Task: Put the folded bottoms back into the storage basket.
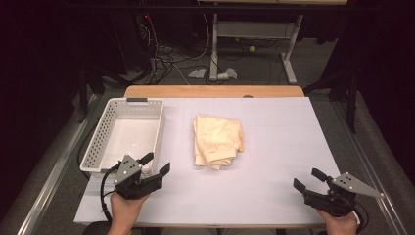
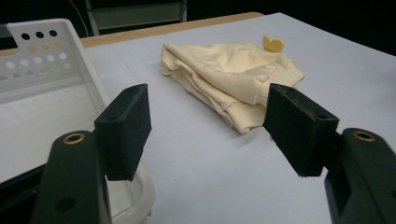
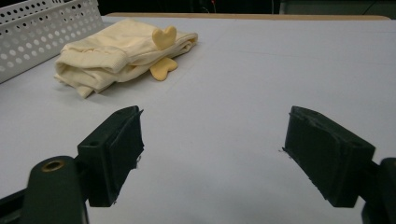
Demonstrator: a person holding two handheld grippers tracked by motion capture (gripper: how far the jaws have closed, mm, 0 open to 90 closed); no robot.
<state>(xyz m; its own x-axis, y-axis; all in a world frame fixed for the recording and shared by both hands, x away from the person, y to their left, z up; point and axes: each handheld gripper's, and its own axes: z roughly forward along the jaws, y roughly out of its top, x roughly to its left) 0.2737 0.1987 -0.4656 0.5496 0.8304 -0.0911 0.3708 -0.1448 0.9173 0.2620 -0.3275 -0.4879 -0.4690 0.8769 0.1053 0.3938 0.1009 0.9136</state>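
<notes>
- The worktop (image 1: 274, 161) is white and holds everything.
- The white basket (image 1: 100, 139) sits left of the folded yellow cloth (image 1: 217, 141).
- The cloth lies mid-worktop; its long side runs front to back.
- The right tool view shows two small heart-like yellow flaps (image 3: 164, 37) on the cloth.
- The left tool (image 1: 155, 164) and the right tool (image 1: 308, 179) are both wide open, holding nothing.

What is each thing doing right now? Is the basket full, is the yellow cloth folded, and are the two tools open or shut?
Basket: upright on the table, nothing inside.
Yellow cloth: folded in a loose bundle, lying flat beside the basket, touched by no tool.
Left tool: open, holding nothing, near the basket's front corner.
Right tool: open, holding nothing, over bare table.
</notes>
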